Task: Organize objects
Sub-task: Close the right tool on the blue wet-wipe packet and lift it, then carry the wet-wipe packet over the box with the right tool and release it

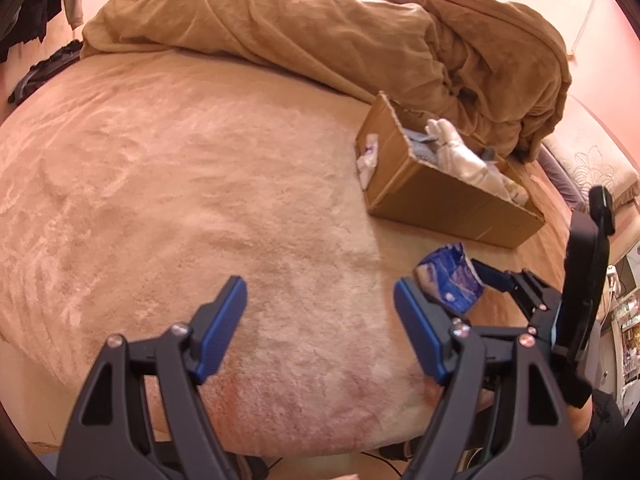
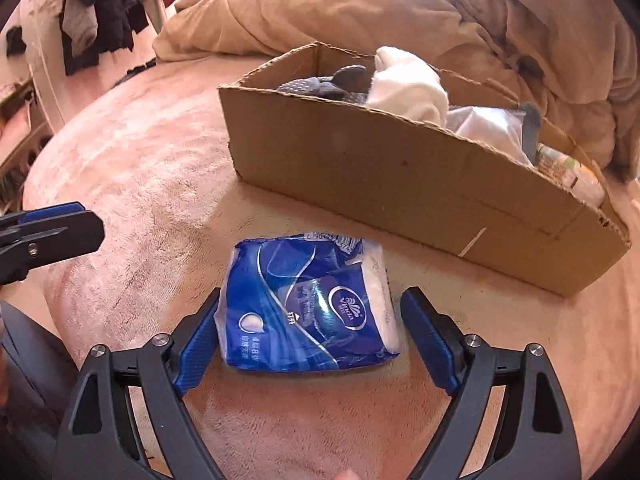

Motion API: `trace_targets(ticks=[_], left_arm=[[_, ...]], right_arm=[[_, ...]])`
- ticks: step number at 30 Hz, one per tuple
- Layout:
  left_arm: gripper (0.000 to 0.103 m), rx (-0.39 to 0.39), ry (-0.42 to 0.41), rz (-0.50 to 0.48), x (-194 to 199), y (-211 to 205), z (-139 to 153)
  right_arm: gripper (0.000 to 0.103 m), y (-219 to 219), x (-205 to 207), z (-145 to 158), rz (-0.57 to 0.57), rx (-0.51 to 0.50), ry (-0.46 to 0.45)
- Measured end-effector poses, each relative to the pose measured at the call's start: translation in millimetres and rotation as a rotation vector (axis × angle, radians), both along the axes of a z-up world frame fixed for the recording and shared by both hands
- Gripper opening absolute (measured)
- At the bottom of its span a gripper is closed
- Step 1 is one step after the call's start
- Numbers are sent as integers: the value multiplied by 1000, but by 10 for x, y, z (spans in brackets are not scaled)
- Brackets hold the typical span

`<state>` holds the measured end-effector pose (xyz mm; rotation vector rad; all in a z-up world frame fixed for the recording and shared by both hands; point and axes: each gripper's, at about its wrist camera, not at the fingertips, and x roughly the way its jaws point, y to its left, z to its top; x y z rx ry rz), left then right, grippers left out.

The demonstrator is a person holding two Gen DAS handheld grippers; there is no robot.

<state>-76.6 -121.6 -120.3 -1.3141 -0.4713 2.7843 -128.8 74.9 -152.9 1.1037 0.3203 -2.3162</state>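
A blue tissue pack (image 2: pixel 308 304) lies on the beige bed cover between the fingers of my right gripper (image 2: pixel 310 336). The jaws are open around it; the left pad (image 2: pixel 198 344) is close to or touching the pack, the right pad stands apart. In the left wrist view the pack (image 1: pixel 450 280) and the right gripper sit at the right. My left gripper (image 1: pixel 320 328) is open and empty over bare bed cover. A cardboard box (image 2: pixel 400 172) stands just beyond the pack, holding grey gloves (image 2: pixel 332 84), a white cloth (image 2: pixel 408 84) and other items. The box also shows in the left wrist view (image 1: pixel 440 196).
A crumpled tan blanket (image 1: pixel 320 28) is heaped along the far side of the bed, behind the box. Dark clothes (image 2: pixel 100 12) hang at the far left. The left gripper's finger (image 2: pixel 52 236) shows at the left edge of the right wrist view.
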Motion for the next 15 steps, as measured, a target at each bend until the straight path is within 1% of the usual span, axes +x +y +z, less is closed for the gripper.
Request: trace_targets(ticks=[3,5,8,10,13,15], left_arm=[[77,-2,-9,-7,-1,23,-6],[77,-11,-9,-6,13,37,6],[77,-55,11,-15,47,122,89],[77,-63,9,-19,64,173,134],[77,-67,20,-10,127,242,259],[77,-81,30,-10,162,302,364]], right_arm=[[76,51,7,32,-21,-11,18],[75,116,23,80,-31,-32,33],[75,215,65,186,-36,-49,41],[75,264,123,270,-35,-54,56],[75,399,189,450,-50,-85,65],[75,539,243,613,-62,-117,93]])
